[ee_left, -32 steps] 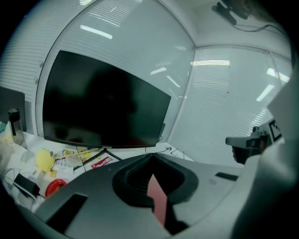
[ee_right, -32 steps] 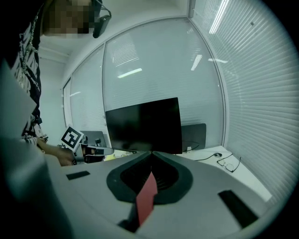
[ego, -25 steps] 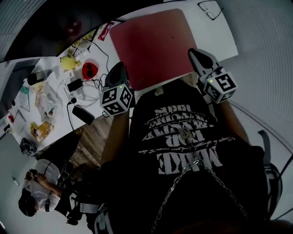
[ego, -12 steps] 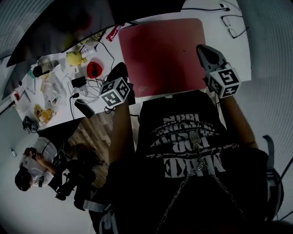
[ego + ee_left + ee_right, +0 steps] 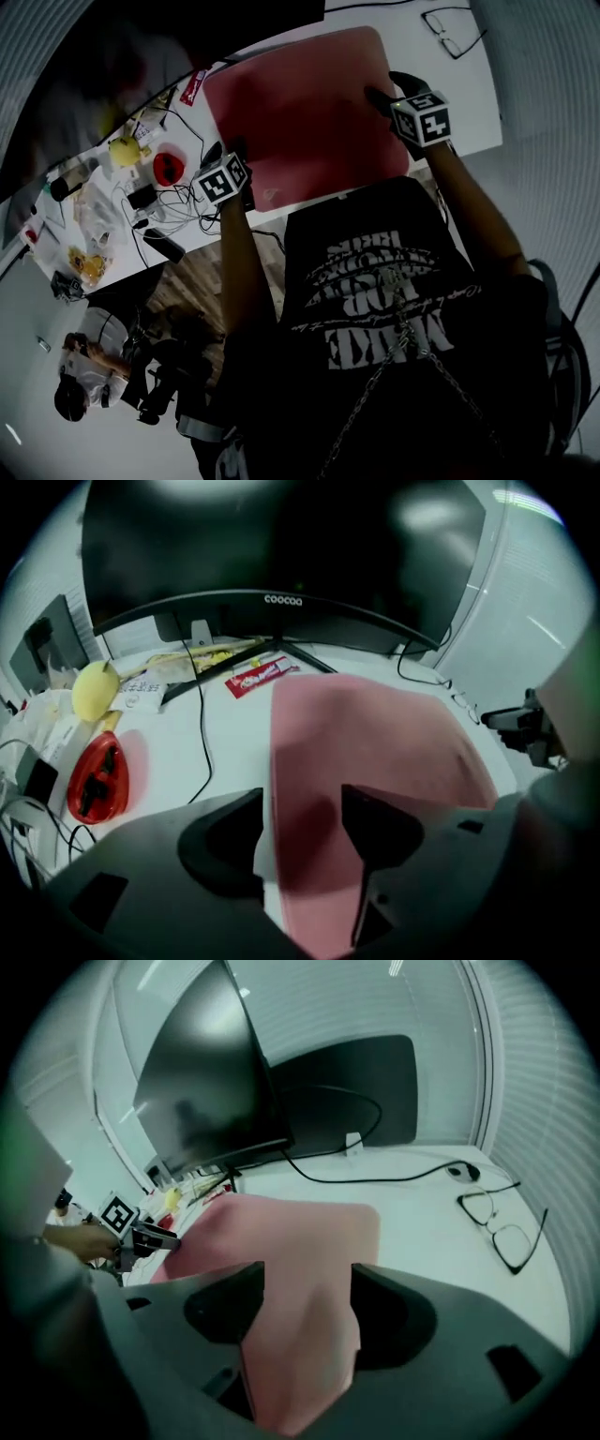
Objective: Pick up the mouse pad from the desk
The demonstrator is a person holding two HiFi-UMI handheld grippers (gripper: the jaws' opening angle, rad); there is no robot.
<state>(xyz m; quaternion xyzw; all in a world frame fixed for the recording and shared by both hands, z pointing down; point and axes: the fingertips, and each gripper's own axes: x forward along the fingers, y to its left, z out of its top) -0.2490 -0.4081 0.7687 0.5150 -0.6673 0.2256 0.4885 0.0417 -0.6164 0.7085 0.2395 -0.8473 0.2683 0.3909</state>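
Left gripper [image 5: 234, 150] and right gripper [image 5: 382, 92]: both claws wide, jaws just been opening, one on each side of the red mouse pad [image 5: 300, 112].

Head view, left to right. A yellow object [image 5: 122, 148] and a red oval object [image 5: 169, 167] lie among cables at 9 o'clock on the white desk [image 5: 459, 103], with a red packet [image 5: 194, 86] at 11 o'clock. The left gripper [image 5: 302, 822] sits at the pad's 8 o'clock edge, which runs between its parted jaws with no pad pressing on it. The mouse pad [image 5: 375, 742] lies at 12 o'clock, below the monitor [image 5: 281, 546]. The right gripper [image 5: 307, 1302] sits at the pad's 3 o'clock edge, and the mouse pad [image 5: 291, 1232] fills the gap between its parted jaws. Glasses [image 5: 450, 33] lie at 1 o'clock, well apart from the pad.
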